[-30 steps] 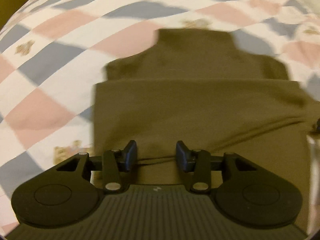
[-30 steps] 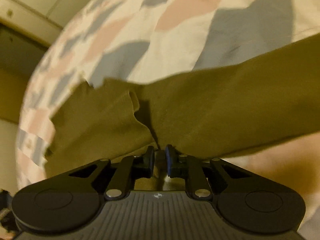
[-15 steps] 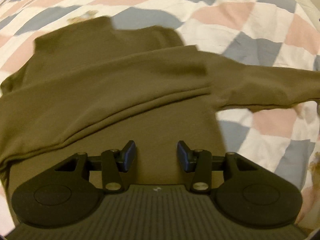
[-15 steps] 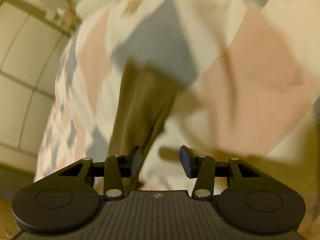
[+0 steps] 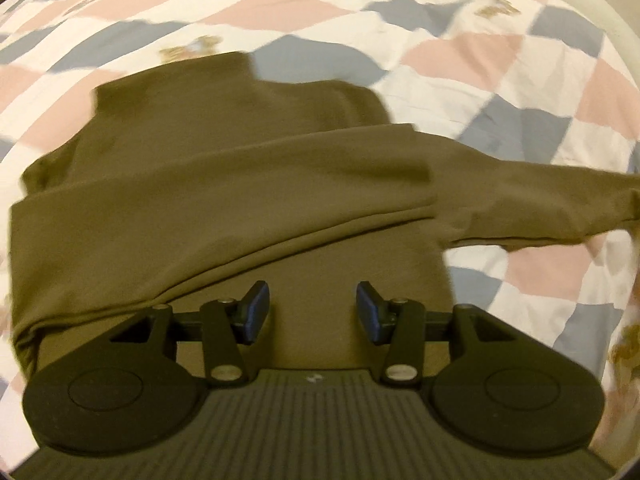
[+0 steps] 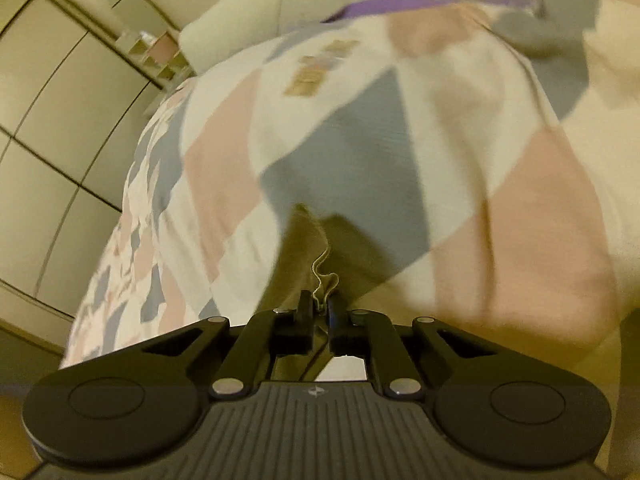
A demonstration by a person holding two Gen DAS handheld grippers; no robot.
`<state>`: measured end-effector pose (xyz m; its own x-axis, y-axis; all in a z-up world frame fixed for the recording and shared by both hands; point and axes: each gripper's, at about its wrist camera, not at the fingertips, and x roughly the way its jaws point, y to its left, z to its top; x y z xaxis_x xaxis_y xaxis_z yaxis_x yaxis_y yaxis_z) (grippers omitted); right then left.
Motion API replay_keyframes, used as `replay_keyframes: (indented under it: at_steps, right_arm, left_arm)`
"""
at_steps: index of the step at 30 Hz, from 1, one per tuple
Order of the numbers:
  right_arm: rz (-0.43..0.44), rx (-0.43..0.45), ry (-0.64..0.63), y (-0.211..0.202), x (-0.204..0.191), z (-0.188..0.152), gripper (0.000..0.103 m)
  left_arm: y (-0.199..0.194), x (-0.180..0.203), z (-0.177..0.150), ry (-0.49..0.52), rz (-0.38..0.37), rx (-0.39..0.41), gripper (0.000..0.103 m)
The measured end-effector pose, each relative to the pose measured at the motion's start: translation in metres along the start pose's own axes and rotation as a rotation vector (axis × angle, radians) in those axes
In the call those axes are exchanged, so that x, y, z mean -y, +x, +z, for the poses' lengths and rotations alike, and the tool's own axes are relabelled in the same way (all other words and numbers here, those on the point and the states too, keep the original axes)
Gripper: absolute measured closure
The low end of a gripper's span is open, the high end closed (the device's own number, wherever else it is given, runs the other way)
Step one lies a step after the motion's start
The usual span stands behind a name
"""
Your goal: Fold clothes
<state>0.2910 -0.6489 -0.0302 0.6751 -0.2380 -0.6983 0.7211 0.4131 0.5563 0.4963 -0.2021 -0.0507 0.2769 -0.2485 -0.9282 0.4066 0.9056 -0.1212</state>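
Left tool (image 5: 313,307): tilted steeply downward over the near part of the olive top (image 5: 224,184); jaws parted, blue pads apart, nothing between them, released. Whether the pads touch the cloth below cannot be told.

Right tool (image 6: 319,309): angled down and forward at the edge of the bed; jaws have just been closing and now stand clenched on the sleeve cuff (image 6: 320,276) of the olive top, whose wavy pale hem edge bunches up between the pads.

Olive top: long-sleeved, plain dark olive, high-necked; lies flat on the bedspread (image 5: 500,80) directly beyond the left tool. One sleeve is folded across the body in a diagonal band with soft creases. The other sleeve (image 5: 540,208) runs out from the body toward the right edge of the left view, where its end is cut off. The collar lies at the far end of the garment. Edges are motion-blurred.

Bedspread: diamond check of pink, grey-blue and white, with small tan motifs too blurred to identify; surrounds the olive top on all sides.

Beyond the bedspread, right view: a pale pillow (image 6: 280,4) with a purple strip (image 6: 400,4), paneled wardrobe doors (image 6: 52,128), small items on a ledge, indistinct.
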Motion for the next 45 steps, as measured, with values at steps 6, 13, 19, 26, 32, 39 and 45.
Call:
replay_keyframes:
  at_steps: [6, 13, 19, 26, 32, 39, 45]
  right_arm:
    - [0.073, -0.032, -0.326, -0.007, -0.122, -0.057, 0.094]
    - [0.337, -0.307, -0.577, 0.001, -0.248, -0.195, 0.087]
    - [0.232, -0.571, -0.747, 0.026, -0.243, -0.296, 0.051]
    - [0.119, -0.661, -0.711, 0.013, -0.173, -0.301, 0.051]
    - [0.104, -0.683, -0.661, 0.003, -0.137, -0.286, 0.051]
    - [0.128, -0.716, -0.661, 0.008, -0.126, -0.286, 0.05]
    - [0.129, -0.74, -0.646, 0.019, -0.128, -0.286, 0.05]
  left_arm:
    - [-0.021, -0.066, -0.026, -0.136, 0.037, 0.001, 0.061]
    - [-0.045, -0.134, -0.06, -0.233, 0.058, -0.007, 0.061]
    - [-0.044, -0.153, -0.076, -0.295, -0.014, -0.039, 0.061]
    - [-0.011, -0.122, -0.058, -0.422, -0.268, -0.071, 0.061]
    - [0.037, -0.096, -0.028, -0.555, -0.382, -0.064, 0.055]
    - [0.06, -0.061, -0.001, -0.41, -0.33, -0.072, 0.091]
    - [-0.013, -0.068, 0.02, -0.316, -0.381, 0.136, 0.103]
